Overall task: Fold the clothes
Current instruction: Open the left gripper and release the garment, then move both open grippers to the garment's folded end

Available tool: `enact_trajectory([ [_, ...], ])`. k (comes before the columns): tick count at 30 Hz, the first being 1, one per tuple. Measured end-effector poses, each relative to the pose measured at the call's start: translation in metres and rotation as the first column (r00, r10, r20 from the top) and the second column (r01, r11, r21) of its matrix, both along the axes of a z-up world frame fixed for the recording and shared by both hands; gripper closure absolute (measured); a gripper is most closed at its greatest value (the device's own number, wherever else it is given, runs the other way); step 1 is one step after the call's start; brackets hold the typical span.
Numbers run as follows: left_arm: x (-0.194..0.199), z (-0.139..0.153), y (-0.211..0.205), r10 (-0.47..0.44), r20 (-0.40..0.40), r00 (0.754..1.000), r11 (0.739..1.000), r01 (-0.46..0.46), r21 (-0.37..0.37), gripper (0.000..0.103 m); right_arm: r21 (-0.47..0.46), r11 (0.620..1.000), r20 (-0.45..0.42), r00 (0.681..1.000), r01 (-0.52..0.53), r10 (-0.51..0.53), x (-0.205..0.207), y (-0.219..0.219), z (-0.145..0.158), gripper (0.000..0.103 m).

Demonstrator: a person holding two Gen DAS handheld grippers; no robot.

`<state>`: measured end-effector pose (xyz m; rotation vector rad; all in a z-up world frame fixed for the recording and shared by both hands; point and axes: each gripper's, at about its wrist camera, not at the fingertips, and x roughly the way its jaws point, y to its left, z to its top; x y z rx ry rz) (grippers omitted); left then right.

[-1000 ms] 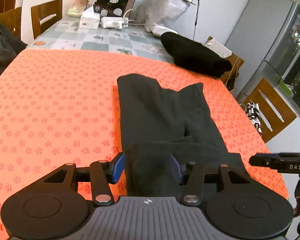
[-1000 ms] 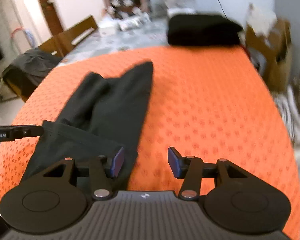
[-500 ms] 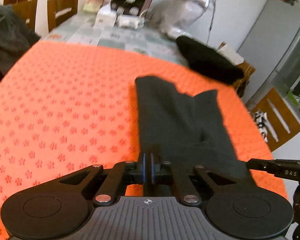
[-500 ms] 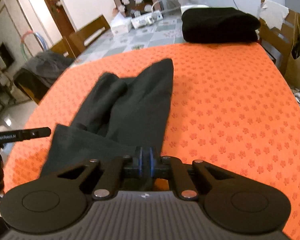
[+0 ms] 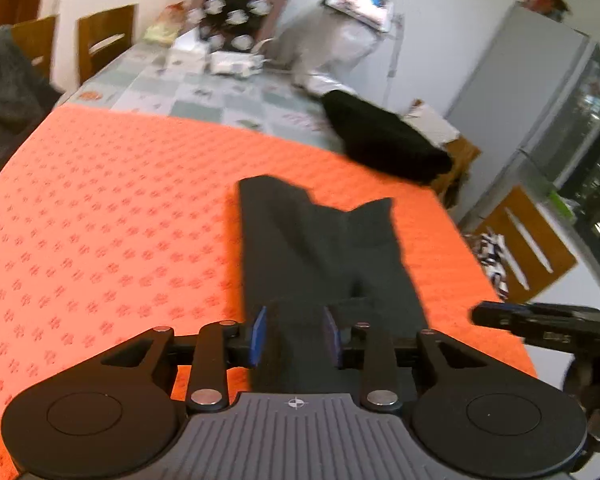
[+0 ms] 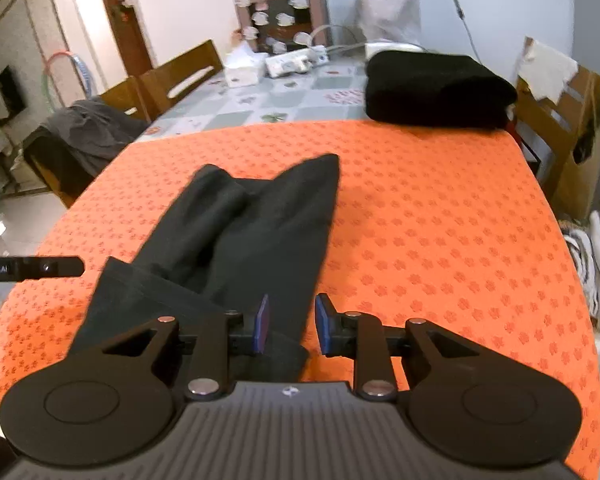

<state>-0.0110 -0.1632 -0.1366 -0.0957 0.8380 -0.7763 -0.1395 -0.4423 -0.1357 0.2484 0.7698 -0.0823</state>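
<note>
A pair of dark trousers [image 5: 320, 248] lies lengthwise on the orange flower-patterned mat [image 5: 100, 220], legs pointing away, with the near end folded over in a band. My left gripper [image 5: 295, 336] is open low over that near fold, and dark cloth fills the gap between its blue pads. In the right wrist view the trousers [image 6: 260, 220] run off to the left. My right gripper [image 6: 292, 324] is open at their near right corner, the left pad over cloth, the right pad over bare mat. Each view shows the other gripper's tip at its side edge.
A folded black garment [image 6: 432, 84] rests at the far right of the table, beyond the mat. A tissue box [image 6: 242, 70] and a power strip [image 6: 296, 62] sit on the chequered cloth behind. Wooden chairs [image 6: 180, 76] stand left, one draped in grey clothing [image 6: 88, 132]. The table's edge drops off at right.
Both grippers were open a second ago, shut half a second ago over the trousers' near end, and now stand open again. The folded band still lies on the near end.
</note>
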Motion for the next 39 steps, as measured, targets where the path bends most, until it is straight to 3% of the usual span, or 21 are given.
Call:
enact_trajectory([
  [5, -0.013, -0.005, -0.027, -0.111, 0.02, 0.994, 0.993, 0.11, 0.044, 0.066, -0.014, 0.997, -0.005, 0.997, -0.071, 0.071, 0.007, 0.017, 0.0, 0.074],
  [10, -0.01, -0.031, -0.038, -0.108, -0.04, 0.993, 0.986, 0.113, 0.12, 0.067, -0.032, 0.992, -0.032, 0.992, -0.12, 0.119, 0.016, 0.032, -0.012, 0.074],
  [19, 0.003, -0.053, -0.031, -0.061, -0.103, 0.993, 0.993, 0.071, 0.094, 0.071, -0.041, 0.989, -0.028, 0.989, -0.144, 0.143, 0.025, 0.036, -0.013, 0.074],
  [25, -0.006, -0.029, -0.033, -0.101, -0.043, 0.994, 0.994, 0.103, 0.048, 0.065, -0.047, 0.986, -0.015, 0.987, -0.16, 0.159, 0.03, 0.039, -0.01, 0.074],
  [30, -0.002, -0.028, -0.048, -0.127, -0.023, 0.992, 0.99, 0.128, 0.064, 0.065, -0.061, 0.982, -0.005, 0.984, -0.18, 0.18, 0.043, 0.045, -0.007, 0.074],
  [39, 0.009, -0.053, -0.056, -0.14, -0.063, 0.988, 0.984, 0.146, 0.101, 0.065, -0.039, 0.98, -0.107, 0.976, -0.194, 0.189, 0.067, 0.05, -0.046, 0.074],
])
